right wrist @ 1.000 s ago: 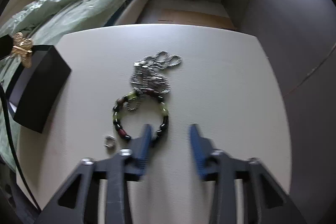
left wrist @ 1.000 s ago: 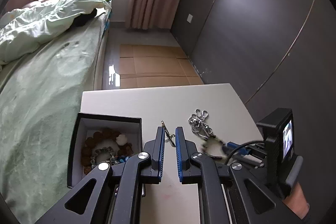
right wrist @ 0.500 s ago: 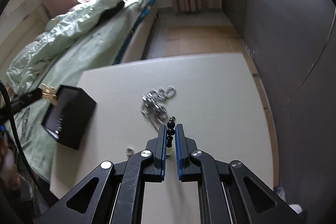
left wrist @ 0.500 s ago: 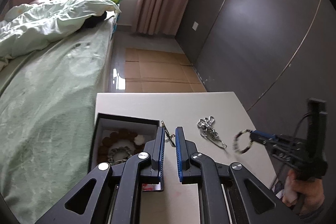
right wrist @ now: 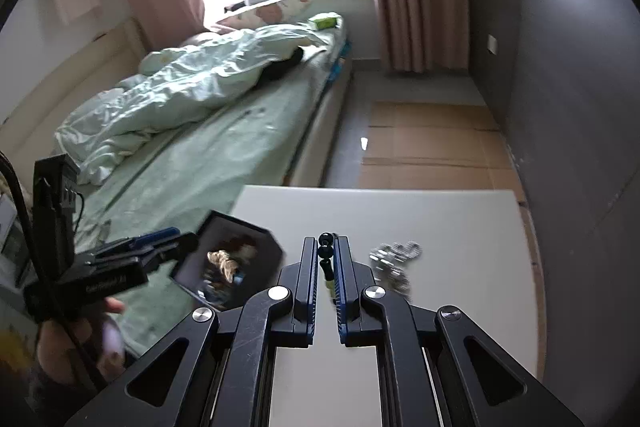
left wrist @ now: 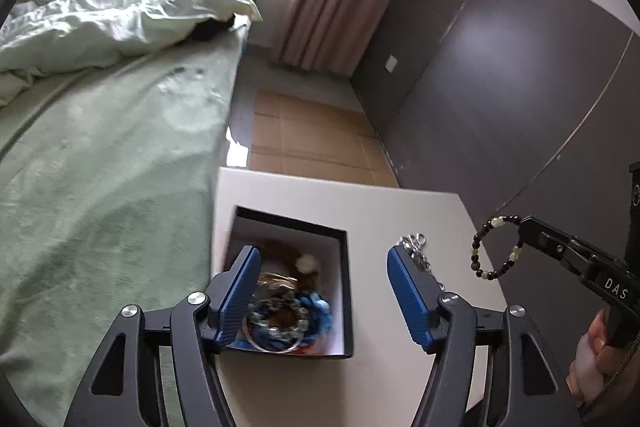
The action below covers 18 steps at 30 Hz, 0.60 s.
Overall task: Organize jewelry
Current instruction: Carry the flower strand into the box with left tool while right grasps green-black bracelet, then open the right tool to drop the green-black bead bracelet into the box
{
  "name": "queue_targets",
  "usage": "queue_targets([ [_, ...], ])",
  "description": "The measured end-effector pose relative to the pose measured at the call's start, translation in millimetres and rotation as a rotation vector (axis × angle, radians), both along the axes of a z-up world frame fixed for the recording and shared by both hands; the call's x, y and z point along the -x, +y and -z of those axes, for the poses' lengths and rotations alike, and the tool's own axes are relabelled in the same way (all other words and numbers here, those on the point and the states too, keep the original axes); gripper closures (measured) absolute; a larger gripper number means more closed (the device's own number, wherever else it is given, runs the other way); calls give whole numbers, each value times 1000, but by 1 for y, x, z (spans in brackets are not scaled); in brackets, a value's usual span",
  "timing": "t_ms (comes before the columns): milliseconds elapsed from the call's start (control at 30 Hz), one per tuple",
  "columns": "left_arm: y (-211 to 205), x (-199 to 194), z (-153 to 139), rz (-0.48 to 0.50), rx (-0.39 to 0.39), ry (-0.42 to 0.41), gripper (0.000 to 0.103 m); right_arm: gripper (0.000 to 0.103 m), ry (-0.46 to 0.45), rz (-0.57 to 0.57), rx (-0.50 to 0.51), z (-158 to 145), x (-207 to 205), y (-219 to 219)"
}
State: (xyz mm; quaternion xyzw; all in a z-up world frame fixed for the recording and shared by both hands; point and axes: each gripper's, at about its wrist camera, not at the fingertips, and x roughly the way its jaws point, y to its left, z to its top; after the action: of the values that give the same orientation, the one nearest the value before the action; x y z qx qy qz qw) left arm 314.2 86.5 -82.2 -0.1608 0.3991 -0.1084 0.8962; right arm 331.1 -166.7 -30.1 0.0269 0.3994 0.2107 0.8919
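A black jewelry box (left wrist: 292,223) with a white lining stands on the white table (left wrist: 360,203), near the corner beside the bed. Over it hangs my left gripper (left wrist: 322,259), its jaws opening with nothing between them. A gold piece (left wrist: 276,281) lies in the box on other beads and bangles. My right gripper (right wrist: 326,247) is shut on a dark bracelet with pale green beads (left wrist: 474,251) and holds it in the air above the table's right side. A silver chain (left wrist: 416,247) lies in a heap on the table; the right wrist view shows the chain (right wrist: 394,259) just right of my fingers.
A bed (left wrist: 100,147) with a green sheet and crumpled quilt runs along the table's left side. A dark wall (left wrist: 500,87) stands close on the right. Flattened cardboard (left wrist: 312,131) covers the floor beyond the table. A hand (right wrist: 80,339) holds the left gripper's grip.
The left jaws, shut on the gold piece before, now stand apart and the piece lies in the box. The right gripper shut on the bracelet and lifted it off the table.
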Motion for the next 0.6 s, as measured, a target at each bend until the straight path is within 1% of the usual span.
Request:
queue_targets([
  [267,32,15,-6,-43,-7,-6,35,94,5,-88,-45,-1,0,55],
  [333,39,18,-7,-55,-12,-9,34,94,11,-104,-54,2,0,65],
  [400,46,22,-8,-66,-14,-12,29,94,22,-122,-64,5,-3,76],
  [600,65,28,-7,-98,-17,-9,26,94,49,-166,-103,14,-6,102],
])
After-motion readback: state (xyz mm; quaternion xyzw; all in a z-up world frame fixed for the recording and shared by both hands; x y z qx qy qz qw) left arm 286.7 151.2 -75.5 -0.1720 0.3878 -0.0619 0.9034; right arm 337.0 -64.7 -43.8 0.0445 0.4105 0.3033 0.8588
